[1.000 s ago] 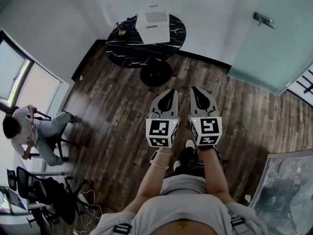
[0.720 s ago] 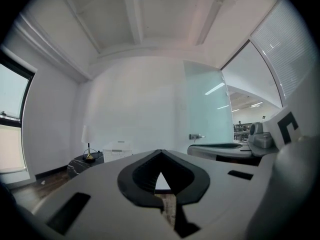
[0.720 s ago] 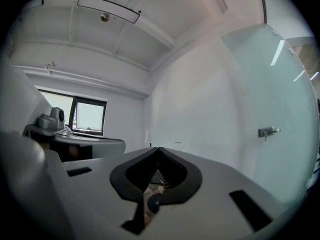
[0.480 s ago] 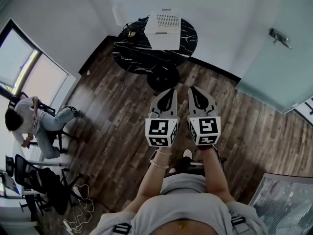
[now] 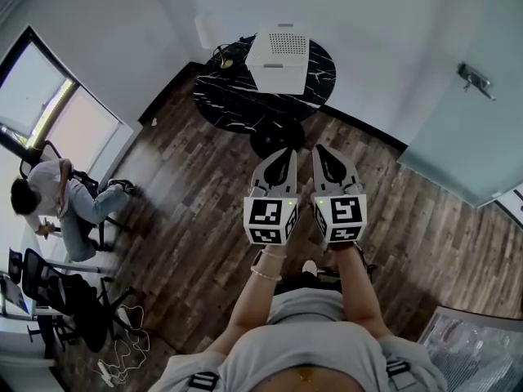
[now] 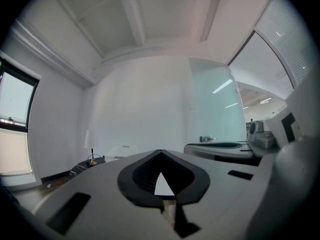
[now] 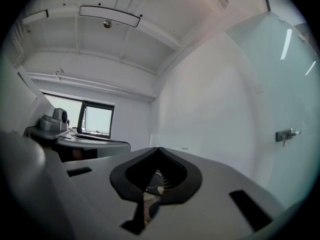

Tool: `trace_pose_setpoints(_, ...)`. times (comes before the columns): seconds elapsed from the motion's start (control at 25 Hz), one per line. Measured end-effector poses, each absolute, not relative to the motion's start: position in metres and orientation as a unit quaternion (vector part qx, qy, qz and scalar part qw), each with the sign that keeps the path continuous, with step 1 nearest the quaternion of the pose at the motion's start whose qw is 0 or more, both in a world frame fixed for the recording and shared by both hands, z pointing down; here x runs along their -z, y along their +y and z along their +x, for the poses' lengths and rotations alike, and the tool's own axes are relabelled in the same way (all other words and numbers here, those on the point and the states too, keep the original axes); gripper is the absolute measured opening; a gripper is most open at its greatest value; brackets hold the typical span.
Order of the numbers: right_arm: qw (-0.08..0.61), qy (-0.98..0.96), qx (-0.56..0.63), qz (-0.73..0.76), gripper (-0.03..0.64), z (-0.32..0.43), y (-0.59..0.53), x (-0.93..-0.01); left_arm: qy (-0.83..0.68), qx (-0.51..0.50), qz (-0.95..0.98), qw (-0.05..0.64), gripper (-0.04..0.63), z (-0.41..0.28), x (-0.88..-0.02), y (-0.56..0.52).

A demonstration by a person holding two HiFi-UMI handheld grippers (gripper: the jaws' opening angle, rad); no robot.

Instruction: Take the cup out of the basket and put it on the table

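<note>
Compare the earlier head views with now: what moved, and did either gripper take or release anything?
The table with the basket has slid right in the head view, nearer the left gripper and right gripper. The door handle has slid down and right. The view seems to be closing on the table. Nothing was taken or let go. Both grippers stay side by side, shut and empty.

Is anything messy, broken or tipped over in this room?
Nothing stands out. The white basket sits upright on the round black table, nothing is spilled on the wooden floor, and the left claw and right claw are shut and empty.
</note>
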State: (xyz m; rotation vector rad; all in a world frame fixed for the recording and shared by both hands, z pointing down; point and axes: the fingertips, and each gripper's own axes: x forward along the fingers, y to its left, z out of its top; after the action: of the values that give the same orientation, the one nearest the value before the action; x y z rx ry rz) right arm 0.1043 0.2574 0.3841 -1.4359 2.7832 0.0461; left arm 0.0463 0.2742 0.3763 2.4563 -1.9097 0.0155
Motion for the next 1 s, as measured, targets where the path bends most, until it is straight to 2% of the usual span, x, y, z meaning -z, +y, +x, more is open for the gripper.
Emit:
trace_pose_setpoints(0.44, 0.000, 0.884, -0.016, -0.467, 0.009, 0.102, 0.231, -0.386, -0.610, -0.007, 0.792, 0.025, 0.005, 0.037, -0.383, 0.250)
trace_pose_setpoints(1.0, -0.007, 0.865, -0.016, -0.502, 0.009, 0.079, 0.150, -0.387, -0.570, -0.007, 0.821, 0.027, 0.005, 0.019, -0.383, 0.162)
